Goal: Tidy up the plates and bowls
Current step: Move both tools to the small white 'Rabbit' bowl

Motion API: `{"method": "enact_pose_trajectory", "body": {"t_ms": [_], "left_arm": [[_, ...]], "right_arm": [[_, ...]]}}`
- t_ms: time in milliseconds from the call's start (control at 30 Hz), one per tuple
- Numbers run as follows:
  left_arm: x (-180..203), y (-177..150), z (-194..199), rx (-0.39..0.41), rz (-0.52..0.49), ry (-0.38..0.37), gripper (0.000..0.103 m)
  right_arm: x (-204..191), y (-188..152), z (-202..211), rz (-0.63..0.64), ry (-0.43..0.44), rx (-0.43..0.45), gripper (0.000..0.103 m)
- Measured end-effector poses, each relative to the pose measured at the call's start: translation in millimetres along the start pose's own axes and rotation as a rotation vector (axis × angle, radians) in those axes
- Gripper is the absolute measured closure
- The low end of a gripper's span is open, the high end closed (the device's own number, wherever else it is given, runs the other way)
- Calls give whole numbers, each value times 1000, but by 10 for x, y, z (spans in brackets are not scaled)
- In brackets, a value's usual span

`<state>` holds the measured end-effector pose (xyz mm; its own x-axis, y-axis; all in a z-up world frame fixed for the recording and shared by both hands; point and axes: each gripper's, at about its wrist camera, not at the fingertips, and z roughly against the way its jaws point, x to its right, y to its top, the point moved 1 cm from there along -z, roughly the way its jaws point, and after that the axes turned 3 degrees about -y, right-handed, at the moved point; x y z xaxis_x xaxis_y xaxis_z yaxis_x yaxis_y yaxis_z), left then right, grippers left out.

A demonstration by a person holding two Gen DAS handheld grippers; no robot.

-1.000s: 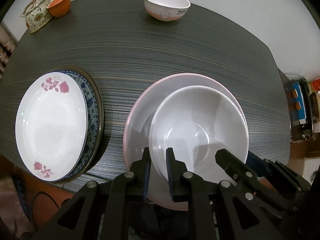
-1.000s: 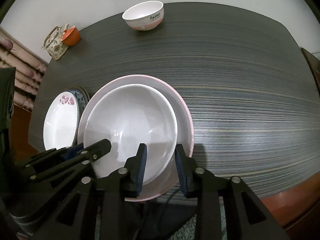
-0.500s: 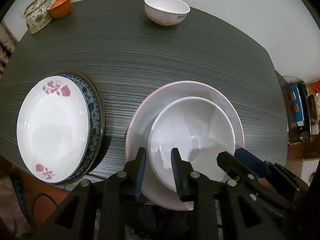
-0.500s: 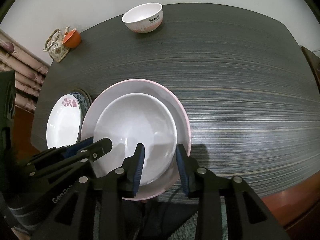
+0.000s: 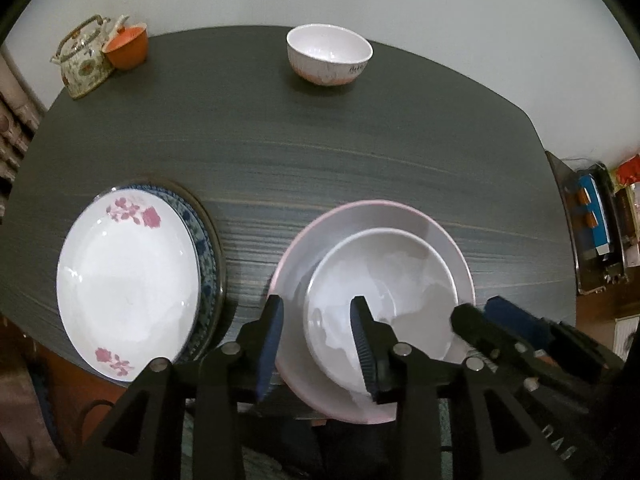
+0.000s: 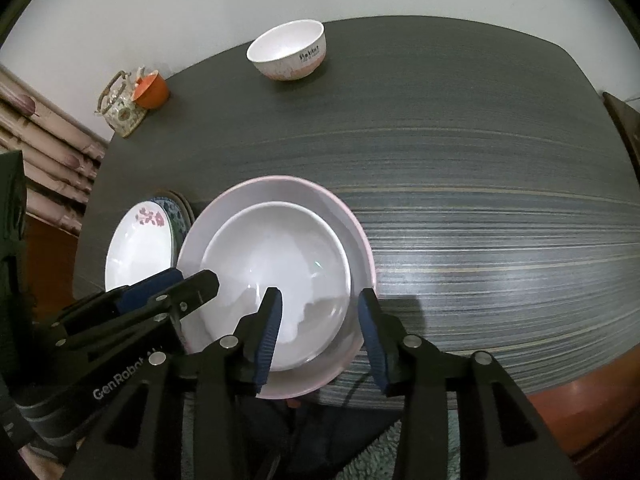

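White bowl point(image 5: 384, 292) sits upright, mouth up, nested inside the pink-rimmed bowl point(image 5: 440, 236) at the near edge of the table point(image 5: 320, 152); being round, it has no long axis to speak of. The left gripper point(image 5: 316, 328) hangs over its near left rim with jaws parted, one pad outside the rim and one over the bowl's inside, neither pressing on it; the jaws have just been opening. The right gripper point(image 6: 320, 320) stands the same way over the near right rim, its jaws also just opened wider, the rim between them but untouched as far as the views show. Both tools point steeply down at the bowl, side by side, each showing in the other's view.

Left of the nested pair, close to the table's near left edge, a white rose-printed plate point(image 5: 128, 284) lies flat on a blue-patterned plate point(image 5: 202, 240). At the far edge stands a small pink-and-white bowl point(image 5: 329, 55), upright and well apart from the others. In the far left corner a flowered teapot point(image 5: 82, 62) touches an orange cup point(image 5: 127, 47)
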<state>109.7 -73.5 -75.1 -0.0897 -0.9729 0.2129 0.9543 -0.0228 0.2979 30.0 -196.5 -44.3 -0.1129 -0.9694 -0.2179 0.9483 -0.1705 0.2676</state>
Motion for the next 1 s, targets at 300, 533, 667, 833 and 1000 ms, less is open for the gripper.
{"method": "enact_pose_trajectory", "body": {"t_ms": [300,533,667,833,1000], "left_arm": [[-64,157,77,66,-26,45,60],[-363,458,3,57,66,22,60],[-593,782,-68,59,141,20,60],[-746,1171,-119,79,186,18,60],[-771,1622,-251,89,207,-12,60]], "right_arm": [[93,197,136,0,16,57,63],[186,464,126,8,28,79,62],[279,690,92,-11,55,83,62],[359,1038,5,-10,63,82,61],[401,1489,-122,14,66,83,61]]}}
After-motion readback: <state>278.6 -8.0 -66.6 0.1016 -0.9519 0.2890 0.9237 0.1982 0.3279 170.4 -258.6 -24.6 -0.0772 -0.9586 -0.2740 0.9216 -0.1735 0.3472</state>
